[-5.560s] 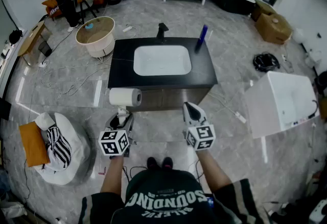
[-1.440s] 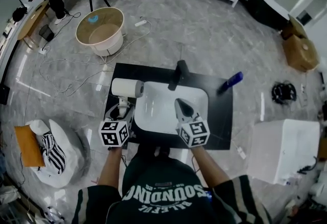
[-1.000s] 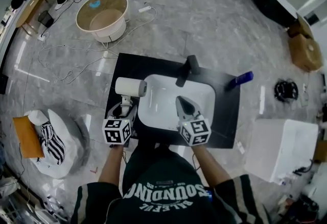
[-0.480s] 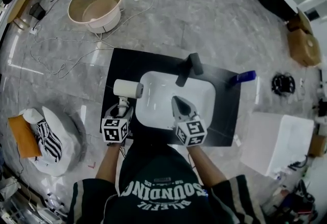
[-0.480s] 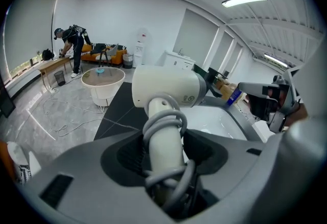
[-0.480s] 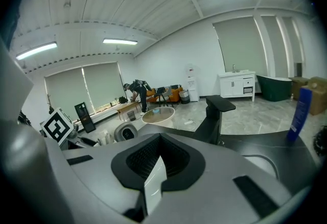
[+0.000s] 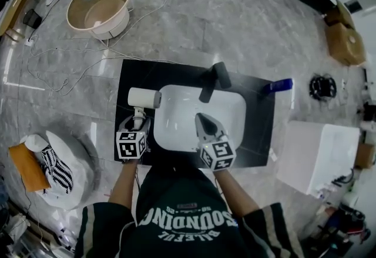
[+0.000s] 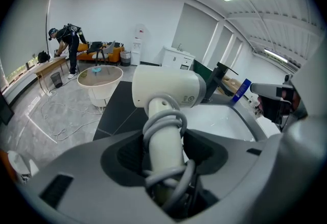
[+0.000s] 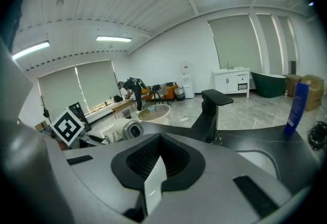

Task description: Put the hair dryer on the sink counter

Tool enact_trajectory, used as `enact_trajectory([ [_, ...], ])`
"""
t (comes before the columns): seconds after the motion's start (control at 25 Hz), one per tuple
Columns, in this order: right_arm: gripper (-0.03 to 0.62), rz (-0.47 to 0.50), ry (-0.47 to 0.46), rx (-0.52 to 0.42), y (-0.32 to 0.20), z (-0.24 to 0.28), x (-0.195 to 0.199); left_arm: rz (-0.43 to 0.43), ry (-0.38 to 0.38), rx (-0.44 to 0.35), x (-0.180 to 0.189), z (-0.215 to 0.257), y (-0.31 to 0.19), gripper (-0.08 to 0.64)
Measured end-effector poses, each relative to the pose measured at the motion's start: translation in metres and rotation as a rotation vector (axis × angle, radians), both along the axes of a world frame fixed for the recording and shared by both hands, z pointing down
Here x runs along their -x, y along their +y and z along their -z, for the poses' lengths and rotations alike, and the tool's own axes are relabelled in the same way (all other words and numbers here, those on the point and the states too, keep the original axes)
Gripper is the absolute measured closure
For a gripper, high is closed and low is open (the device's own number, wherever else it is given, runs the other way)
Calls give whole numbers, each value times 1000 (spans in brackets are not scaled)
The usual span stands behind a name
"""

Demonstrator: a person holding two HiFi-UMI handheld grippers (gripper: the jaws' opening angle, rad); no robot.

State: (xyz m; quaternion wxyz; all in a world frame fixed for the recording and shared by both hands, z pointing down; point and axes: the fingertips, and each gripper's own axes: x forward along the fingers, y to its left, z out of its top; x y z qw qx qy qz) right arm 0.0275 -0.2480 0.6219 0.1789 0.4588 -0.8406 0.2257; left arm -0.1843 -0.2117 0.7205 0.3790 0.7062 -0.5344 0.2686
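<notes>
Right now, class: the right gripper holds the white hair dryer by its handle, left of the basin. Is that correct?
No. It is the left gripper that holds the white hair dryer by its handle, left of the basin. The left gripper view shows its jaws closed on the handle. The right gripper is shut and empty.

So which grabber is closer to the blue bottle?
The right one. The right gripper hangs over the white basin, left of the blue bottle. The left gripper, holding the hair dryer, is farther off at the counter's left end.
</notes>
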Motion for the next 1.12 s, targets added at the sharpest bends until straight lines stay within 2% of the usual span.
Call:
enact_trajectory([
  [0.56, 592, -71, 24, 27, -6, -10, -3, -13, -1, -15, 7, -10, -75, 336],
  [0.72, 592, -96, 25, 38, -4, -13, -5, -20, -21, -20, 10, -20, -96, 336],
  [1.12, 592, -136, 48, 77, 8, -19, -15, -11, -57, 28, 15, -51, -124, 336],
])
